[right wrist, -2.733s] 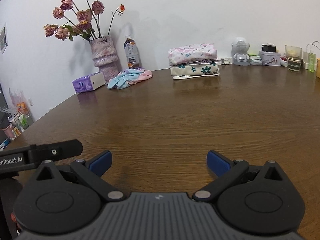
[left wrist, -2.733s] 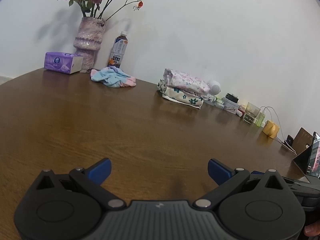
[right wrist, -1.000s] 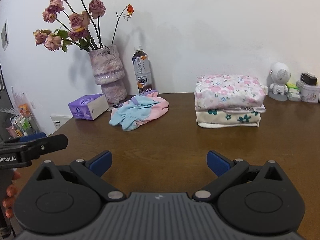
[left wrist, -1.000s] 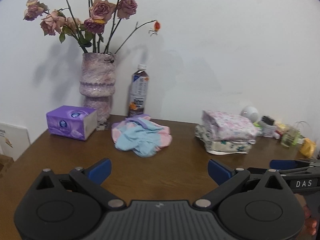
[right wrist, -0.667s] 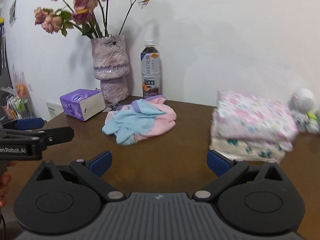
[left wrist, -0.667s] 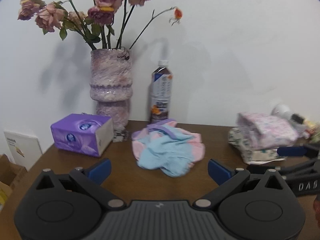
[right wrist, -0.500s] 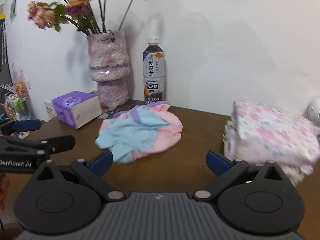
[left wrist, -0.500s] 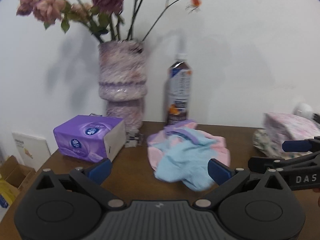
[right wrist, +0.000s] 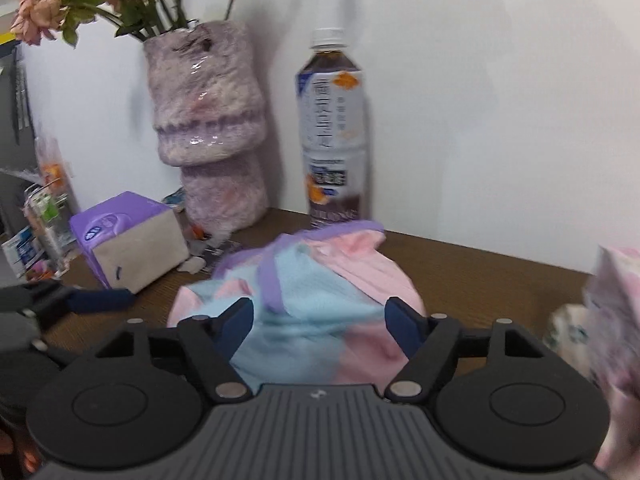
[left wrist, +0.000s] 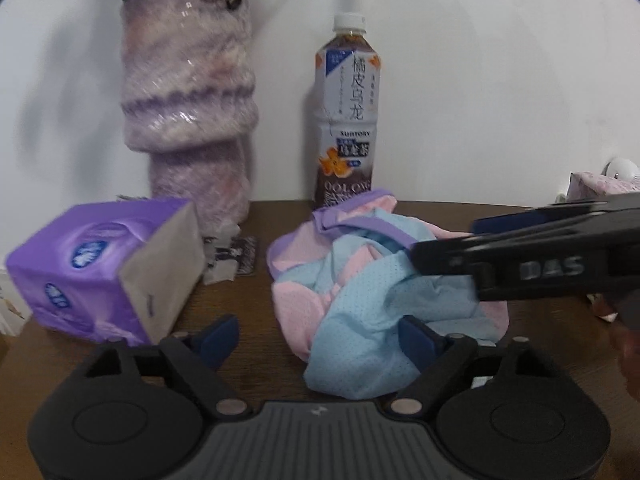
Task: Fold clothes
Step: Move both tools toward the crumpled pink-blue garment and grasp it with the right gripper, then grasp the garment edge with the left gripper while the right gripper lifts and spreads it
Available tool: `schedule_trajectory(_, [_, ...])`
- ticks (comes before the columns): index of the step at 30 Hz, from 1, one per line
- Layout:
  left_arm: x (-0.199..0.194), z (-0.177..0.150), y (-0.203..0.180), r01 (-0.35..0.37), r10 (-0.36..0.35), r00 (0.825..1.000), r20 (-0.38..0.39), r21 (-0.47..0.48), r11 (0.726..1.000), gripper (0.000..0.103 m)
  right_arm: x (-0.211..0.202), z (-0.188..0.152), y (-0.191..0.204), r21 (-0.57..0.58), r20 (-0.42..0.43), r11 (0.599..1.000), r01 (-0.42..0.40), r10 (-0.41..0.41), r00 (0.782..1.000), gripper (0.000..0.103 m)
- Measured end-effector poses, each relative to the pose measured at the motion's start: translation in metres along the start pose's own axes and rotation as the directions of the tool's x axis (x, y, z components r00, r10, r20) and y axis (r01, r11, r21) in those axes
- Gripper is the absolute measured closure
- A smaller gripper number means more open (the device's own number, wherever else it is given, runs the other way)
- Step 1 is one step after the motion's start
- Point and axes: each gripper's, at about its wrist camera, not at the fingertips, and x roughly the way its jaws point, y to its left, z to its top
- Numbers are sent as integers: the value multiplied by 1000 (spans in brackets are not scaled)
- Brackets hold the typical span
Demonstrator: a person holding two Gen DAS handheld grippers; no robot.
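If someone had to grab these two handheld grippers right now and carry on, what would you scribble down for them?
Left gripper: open, empty, low over the table, at the near-left edge of the crumpled pink-and-blue garment.
Right gripper: open, empty, right at the garment, which lies between its fingers; not clamped.
Garment sits bunched in front of the tea bottle, right of the tissue box and vase.
Folded stack lies to the right.
Done: the approach.
Left: grasp, spread, fold, stack.
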Motion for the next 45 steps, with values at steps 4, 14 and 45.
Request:
schedule_trajectory(4, [6, 2, 4, 31, -31, 999, -15, -3, 1000, 56, 23, 9, 7, -18, -65, 1000, 14, -15, 998, 58])
schedule_trajectory(14, [-32, 3, -2, 191, -191, 979, 75, 2, 982, 98, 0, 4, 8, 27, -14, 998, 52, -51, 999, 95])
schedule_trajectory(45, [-360, -206, -143, 486, -512, 858, -47, 397, 778, 98, -412, -189, 28, 109, 92, 989, 101, -111, 990, 98])
